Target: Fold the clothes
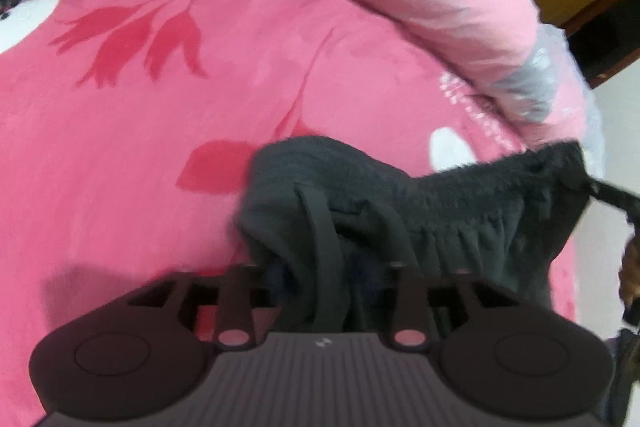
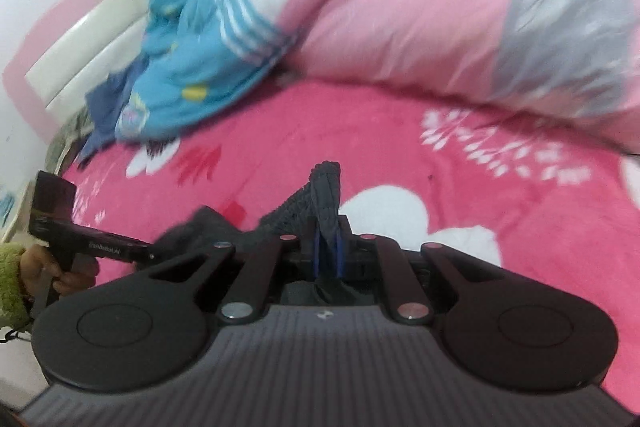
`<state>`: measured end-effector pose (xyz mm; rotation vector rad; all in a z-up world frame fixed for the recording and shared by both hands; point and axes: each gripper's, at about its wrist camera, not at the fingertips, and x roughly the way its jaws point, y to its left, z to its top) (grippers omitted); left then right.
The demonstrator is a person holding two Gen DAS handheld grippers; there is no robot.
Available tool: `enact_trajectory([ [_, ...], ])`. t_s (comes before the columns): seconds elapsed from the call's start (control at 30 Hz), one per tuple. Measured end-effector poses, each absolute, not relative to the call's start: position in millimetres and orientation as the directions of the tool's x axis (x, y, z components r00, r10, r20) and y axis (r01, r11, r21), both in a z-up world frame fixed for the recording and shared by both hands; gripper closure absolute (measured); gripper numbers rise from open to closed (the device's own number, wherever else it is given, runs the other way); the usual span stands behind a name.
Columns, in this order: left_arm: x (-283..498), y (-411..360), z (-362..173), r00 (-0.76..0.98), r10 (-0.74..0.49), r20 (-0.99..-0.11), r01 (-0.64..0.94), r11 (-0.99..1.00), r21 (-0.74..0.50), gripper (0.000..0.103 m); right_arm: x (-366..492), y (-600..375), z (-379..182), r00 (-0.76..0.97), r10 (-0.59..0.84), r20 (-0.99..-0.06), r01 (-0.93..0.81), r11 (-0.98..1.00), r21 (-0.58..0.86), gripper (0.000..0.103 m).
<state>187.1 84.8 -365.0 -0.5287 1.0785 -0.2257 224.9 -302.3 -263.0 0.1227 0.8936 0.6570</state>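
- The bed, covered by a bright pink plush blanket point(image 1: 160, 147) printed with red leaves and white shapes, fills both views and lies bare under the tools.
- A pale pink quilt with a grey patch point(image 2: 440, 7) is heaped along the far side, and a rumpled blue patterned cover with white stripes point(image 2: 192, 59) sits beside it towards the cream padded headboard point(image 2: 80, 39).
- The dark grey fleece garment with a gathered elastic waistband point(image 1: 460, 211) hangs bunched between the two tools, above the blanket at the near edge of the bed; it is not spread out, and no fold is visible in it.
- The left tool point(image 1: 352, 227) has its fingers pressed together on a thick wad of the garment's cloth.
- The right tool point(image 2: 328, 227) pinches a narrow ridge of the garment's edge, which stands up between its jaws; in the left view it shows only as a dark tip at the waistband's far corner.
- A hand in a fuzzy green cuff point(image 2: 60, 267) holds the left tool's grip.
- Judgement: folding has barely begun. The garment has yet to be laid flat on the blanket and smoothed, then folded over; both views are motion-blurred, so finer creases cannot be told.
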Motion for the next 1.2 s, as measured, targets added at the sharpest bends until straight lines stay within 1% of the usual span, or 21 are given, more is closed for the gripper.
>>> enact_trajectory([
  [0.1,199,98,-360,0.460,-0.483,-0.745,-0.047,0.824,-0.564,0.042,194,-305,-239,0.510,0.532,-0.676,-0.437,0.837,0.329,0.097],
  [0.23,231,90,-368,0.408,-0.543,-0.734,0.040,0.814,-0.580,0.042,160,-298,-216,0.577,0.469,-0.668,-0.402,0.876,0.268,0.097],
  [0.27,239,85,-372,0.390,-0.550,-0.739,0.064,0.816,-0.574,0.045,155,-297,-212,0.590,0.458,-0.665,-0.392,0.883,0.259,0.097],
  [0.3,247,78,-377,0.366,-0.559,-0.744,0.094,0.817,-0.569,0.052,151,-297,-210,0.603,0.446,-0.661,-0.382,0.889,0.252,0.097],
  [0.33,252,70,-381,0.343,-0.563,-0.752,0.120,0.820,-0.560,0.056,149,-297,-209,0.614,0.435,-0.659,-0.371,0.896,0.246,0.097],
  [0.4,257,55,-388,0.312,-0.557,-0.770,0.163,0.830,-0.534,0.072,146,-296,-208,0.633,0.412,-0.655,-0.348,0.908,0.234,0.097],
  [0.43,256,48,-389,0.309,-0.548,-0.777,0.183,0.836,-0.517,0.078,144,-297,-209,0.641,0.402,-0.654,-0.338,0.913,0.230,0.097],
  [0.47,255,42,-390,0.307,-0.539,-0.784,0.203,0.842,-0.500,0.087,143,-298,-210,0.648,0.394,-0.652,-0.329,0.917,0.226,0.098],
  [0.5,252,38,-389,0.310,-0.536,-0.785,0.210,0.844,-0.493,0.094,142,-298,-210,0.654,0.387,-0.650,-0.323,0.920,0.223,0.098],
  [0.57,244,35,-384,0.320,-0.535,-0.782,0.208,0.845,-0.493,0.097,134,-301,-208,0.674,0.376,-0.635,-0.308,0.925,0.221,0.098],
  [0.67,222,36,-362,0.370,-0.528,-0.764,0.213,0.849,-0.483,0.098,118,-308,-195,0.713,0.370,-0.596,-0.293,0.929,0.226,0.098],
  [0.77,188,37,-322,0.462,-0.508,-0.727,0.238,0.861,-0.451,0.098,89,-311,-169,0.755,0.369,-0.543,-0.307,0.930,0.204,0.098],
  [0.9,124,44,-242,0.606,-0.469,-0.643,0.235,0.877,-0.418,0.098,36,-313,-110,0.807,0.385,-0.448,-0.342,0.923,0.176,0.098],
  [1.0,63,51,-160,0.721,-0.439,-0.536,0.231,0.881,-0.412,0.098,-9,-317,-50,0.846,0.395,-0.358,-0.363,0.919,0.156,0.098],
  [1.2,-61,54,10,0.892,-0.338,-0.300,0.238,0.916,-0.324,0.098,-95,-317,83,0.895,0.415,-0.164,-0.402,0.909,0.111,0.098],
])
